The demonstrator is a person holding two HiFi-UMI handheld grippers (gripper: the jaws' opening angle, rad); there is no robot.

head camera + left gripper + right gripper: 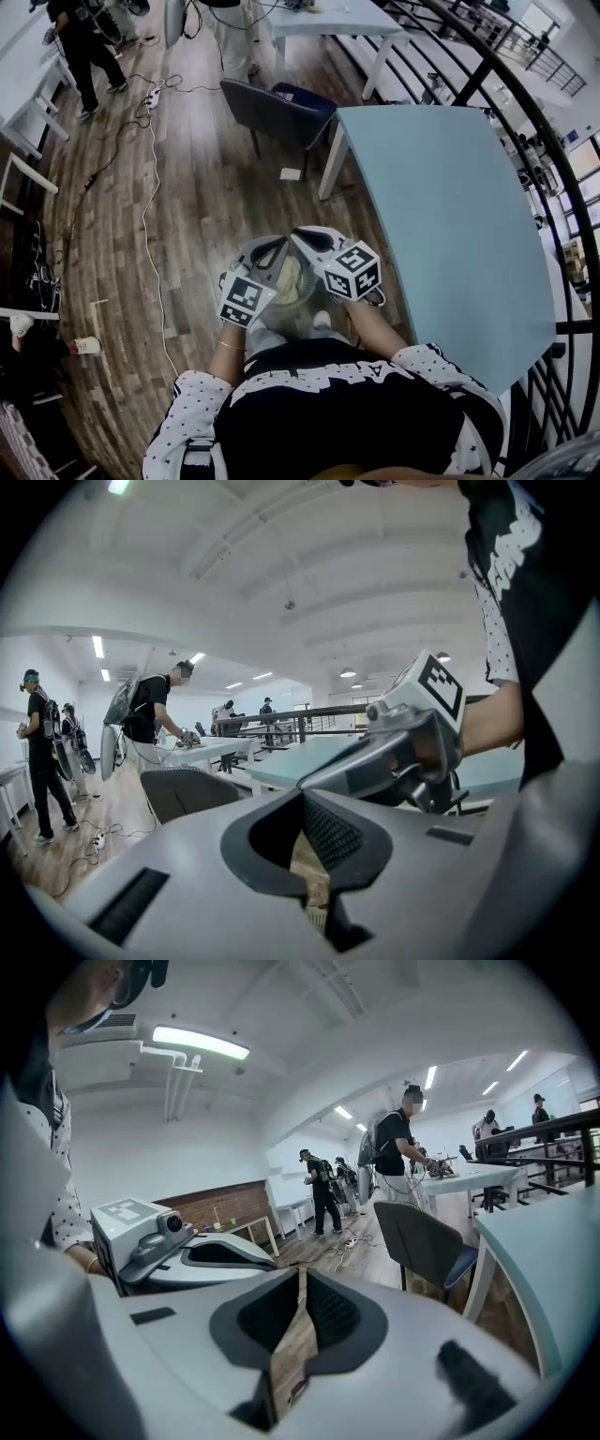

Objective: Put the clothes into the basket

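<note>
- The left gripper (305, 841) is clenched: its two dark pads meet, with only a thin slit between them.
- In that slit a cream-coloured sliver shows. Whether the pads pinch it or it simply lies beyond them cannot be told.
- The right gripper (302, 1312) is also closed down to a narrow slit. Only the boards of the wooden floor (187, 187) show through the slit, and nothing sits between the pads.
- In the head view the two grippers are side by side, close in front of the person's body. Their noses point away from the person and lean toward each other.
- A pale cloth (289, 281), cream in colour, shows in the gap between the two grippers and below them. It is above the floor and just left of the near end of the table.
- The light blue table (450, 206) stands to the right of both grippers.
- A dark chair (277, 111) stands at the table's far corner.
- A white cable (150, 187) runs across the floor to the left.
- The person's dotted sleeve (192, 412) shows at the bottom left.
</note>
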